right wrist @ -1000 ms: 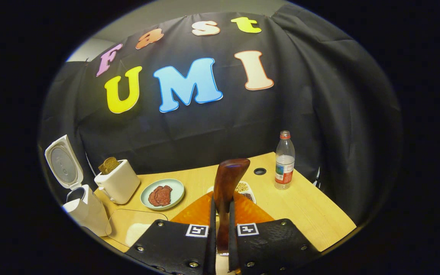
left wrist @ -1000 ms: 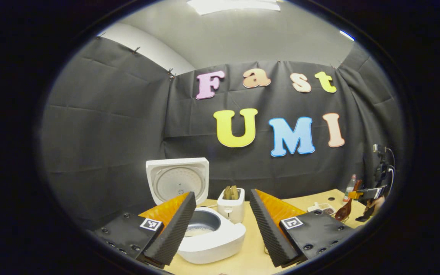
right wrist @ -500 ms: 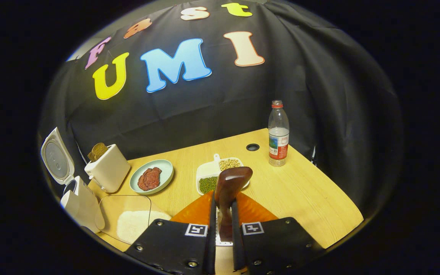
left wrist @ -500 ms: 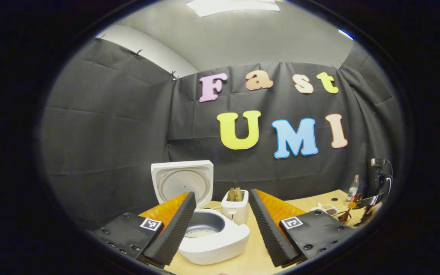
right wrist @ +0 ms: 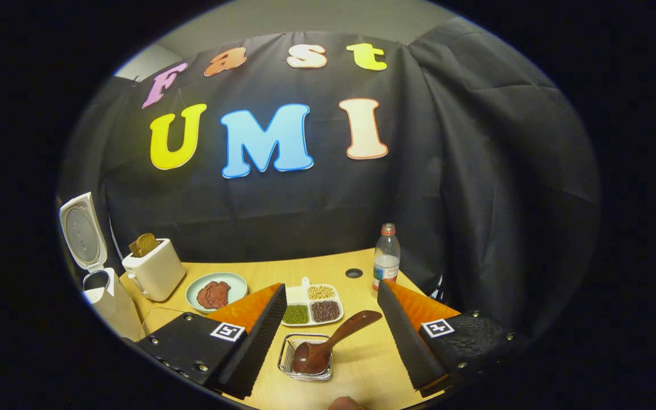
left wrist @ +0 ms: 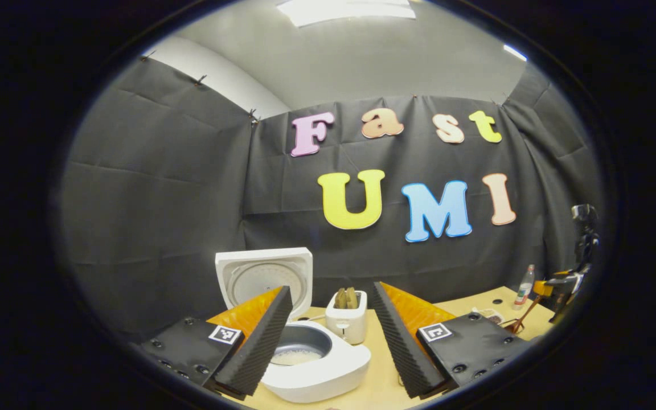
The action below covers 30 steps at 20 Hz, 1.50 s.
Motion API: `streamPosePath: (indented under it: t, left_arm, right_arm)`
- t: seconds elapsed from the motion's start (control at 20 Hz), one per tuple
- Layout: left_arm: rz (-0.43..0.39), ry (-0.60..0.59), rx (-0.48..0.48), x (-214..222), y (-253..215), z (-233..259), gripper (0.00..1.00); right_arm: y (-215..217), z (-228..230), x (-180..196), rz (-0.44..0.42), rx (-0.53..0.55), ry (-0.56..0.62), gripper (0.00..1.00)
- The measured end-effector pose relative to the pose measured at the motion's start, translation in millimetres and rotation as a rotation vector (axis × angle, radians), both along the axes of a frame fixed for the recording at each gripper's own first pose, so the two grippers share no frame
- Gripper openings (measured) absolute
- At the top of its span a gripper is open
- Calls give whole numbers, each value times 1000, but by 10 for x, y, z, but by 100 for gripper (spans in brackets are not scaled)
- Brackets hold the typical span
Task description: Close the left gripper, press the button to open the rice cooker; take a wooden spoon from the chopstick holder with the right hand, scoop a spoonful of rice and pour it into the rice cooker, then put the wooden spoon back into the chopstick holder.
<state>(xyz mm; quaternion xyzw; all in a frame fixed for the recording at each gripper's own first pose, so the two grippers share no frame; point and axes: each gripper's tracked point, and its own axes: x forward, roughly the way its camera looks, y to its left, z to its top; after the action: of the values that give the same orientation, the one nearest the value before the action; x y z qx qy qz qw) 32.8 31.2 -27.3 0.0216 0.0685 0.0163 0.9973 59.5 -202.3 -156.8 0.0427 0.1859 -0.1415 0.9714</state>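
Rice cooker (right wrist: 106, 299): I am seeing it at the far left of the tabletop (right wrist: 356, 353), lid (left wrist: 264, 276) standing up and open, rice lying in the pot (left wrist: 299, 344); the pouring step looks done to me.
Left tool (left wrist: 328, 336): I am holding it spread wide with nothing between its fingers, hovering just in front of the cooker as it did a second ago.
Toaster (right wrist: 154, 267): it is sitting just beside the cooker, with the plate (right wrist: 217, 291) and the divided dish of beans (right wrist: 312, 304) further right.
Chopstick holder (right wrist: 305, 356): the wire basket is sitting on the tabletop between my right fingers.
Wooden spoon (right wrist: 328, 344): half a second ago I was clamping its handle; now it is resting bowl-down in the holder, handle leaning up to the right.
Right tool (right wrist: 331, 330): I am keeping it wide open and gripping nothing, above the spoon, having just let go.
Meaning: I am judging the return of the spoon complete, with only withdrawing left.
Bottle (right wrist: 386, 259): standing at the far right, well apart.
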Motion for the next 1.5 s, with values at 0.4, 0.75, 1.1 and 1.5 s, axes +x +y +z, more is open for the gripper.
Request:
streamPosePath:
  t: [0.4, 0.75, 1.1, 1.5]
  left_arm:
    - [49, -42, 65, 655, 411, 273, 98]
    - [108, -55, 29, 1369, 913, 435, 100]
    - [152, -3, 12, 2077, 1406, 237, 95]
    - [202, 83, -22, 2703, 1782, -167, 100]
  right_arm:
    - [143, 574, -245, 11, -37, -105, 98]
    - [157, 535, -514, -38, -62, -83, 98]
    - [131, 518, -810, -111, -81, -68, 98]
    - [126, 545, -1173, -175, -116, -55, 98]
